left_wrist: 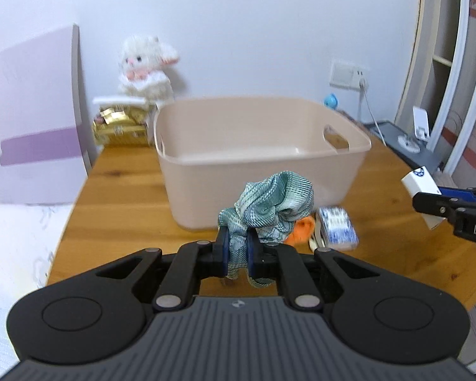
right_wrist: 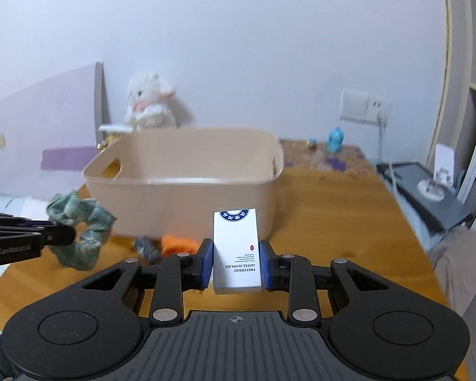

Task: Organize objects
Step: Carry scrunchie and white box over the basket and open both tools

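A crumpled green-and-white checked fabric scrunchie (left_wrist: 266, 206) is clamped between the blue pads of the left gripper (left_wrist: 238, 250) and is carried clear of the wooden tabletop (left_wrist: 117, 197). A small white rectangular cardboard box with blue print (right_wrist: 236, 247) is pinched by its two long sides in the right gripper (right_wrist: 236, 263); its long axis runs forward along the fingers, toward the bin.

The beige plastic storage bin with cut-out handles (left_wrist: 260, 146) lies straight ahead of both grippers, its near wall facing them and its open top level with or slightly below the held items. The coming move is judged to turn on this: each held thing must be taken forward and over the near rim before it is let go. The left gripper appears the nearer of the two to that wall, the scrunchie being almost against it in the left wrist view.

Inside the bin, only bare floor and wall are seen; the part just behind the near wall is hidden, so it cannot be said to hold nothing.

On the tabletop just before the bin, a small orange fuzzy item (right_wrist: 177, 244) and a blue-and-white patterned packet (left_wrist: 336, 228) are left lying, touching or nearly so.
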`<state>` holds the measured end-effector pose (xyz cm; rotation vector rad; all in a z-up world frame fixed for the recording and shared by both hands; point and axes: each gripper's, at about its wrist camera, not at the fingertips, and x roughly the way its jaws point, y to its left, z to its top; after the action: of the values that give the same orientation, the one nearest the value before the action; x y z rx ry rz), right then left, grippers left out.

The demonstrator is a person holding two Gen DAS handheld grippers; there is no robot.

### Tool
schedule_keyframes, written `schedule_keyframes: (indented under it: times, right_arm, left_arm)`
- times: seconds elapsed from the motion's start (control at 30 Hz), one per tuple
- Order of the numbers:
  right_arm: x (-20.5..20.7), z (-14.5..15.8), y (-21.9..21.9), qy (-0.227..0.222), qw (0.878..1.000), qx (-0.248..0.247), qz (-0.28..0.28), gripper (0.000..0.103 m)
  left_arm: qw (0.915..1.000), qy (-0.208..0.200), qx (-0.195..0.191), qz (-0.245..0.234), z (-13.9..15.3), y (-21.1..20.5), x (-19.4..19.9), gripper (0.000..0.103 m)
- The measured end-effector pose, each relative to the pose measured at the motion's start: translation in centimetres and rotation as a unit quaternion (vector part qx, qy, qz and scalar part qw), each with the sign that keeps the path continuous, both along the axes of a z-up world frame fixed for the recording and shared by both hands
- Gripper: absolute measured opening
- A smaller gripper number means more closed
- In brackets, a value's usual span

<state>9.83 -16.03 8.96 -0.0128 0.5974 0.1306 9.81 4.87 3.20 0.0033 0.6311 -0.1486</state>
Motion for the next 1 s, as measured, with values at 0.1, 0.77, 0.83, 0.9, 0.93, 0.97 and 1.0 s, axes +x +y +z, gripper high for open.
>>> schedule_keyframes:
  times: [0.1, 0.77, 0.83, 0.9, 0.93, 0.97, 1.0]
  right_arm:
    - [0.8, 1.2, -0.8, -0.018, 1.0, 0.001, -0.007, 0.028]
    - [11.0, 2.5, 0.6, -0.049, 0.999, 0.007, 0.0, 0.028]
    - [12.4, 1.7, 0.7, -0.037, 0.999, 0.008, -0.003, 0.028]
    - [13.7, 0.8, 0.7, -0.026, 1.0, 0.007, -0.005, 0.028]
    - [14.2, 0.4, 0.8, -0.021, 1.0, 0.006, -0.005, 0.028]
    - [14.8, 0.0, 0.8, -0.017, 1.0, 0.004, -0.006, 0.028]
    - [15.4, -0.4, 0.9, -0.011, 1.0, 0.001, -0.007, 0.028]
  left_arm:
    - [0.9998, -0.016, -0.005, 0.007, 1.3, 0.2, 0.7, 0.012]
    - [0.9992, -0.021, 0.01, 0.033, 2.5, -1.8, 12.3, 0.012]
    - [0.9992, -0.009, 0.01, 0.037, 1.8, -1.9, 13.7, 0.012]
    - [0.999, 0.001, 0.017, 0.04, 1.1, -2.2, 14.9, 0.012]
    - [0.999, 0.004, 0.021, 0.04, 0.8, -2.4, 15.4, 0.012]
    - [0.9988, 0.007, 0.026, 0.041, 0.5, -2.5, 15.7, 0.012]
    - [0.9985, 0.011, 0.033, 0.043, 0.1, -2.7, 16.3, 0.012]
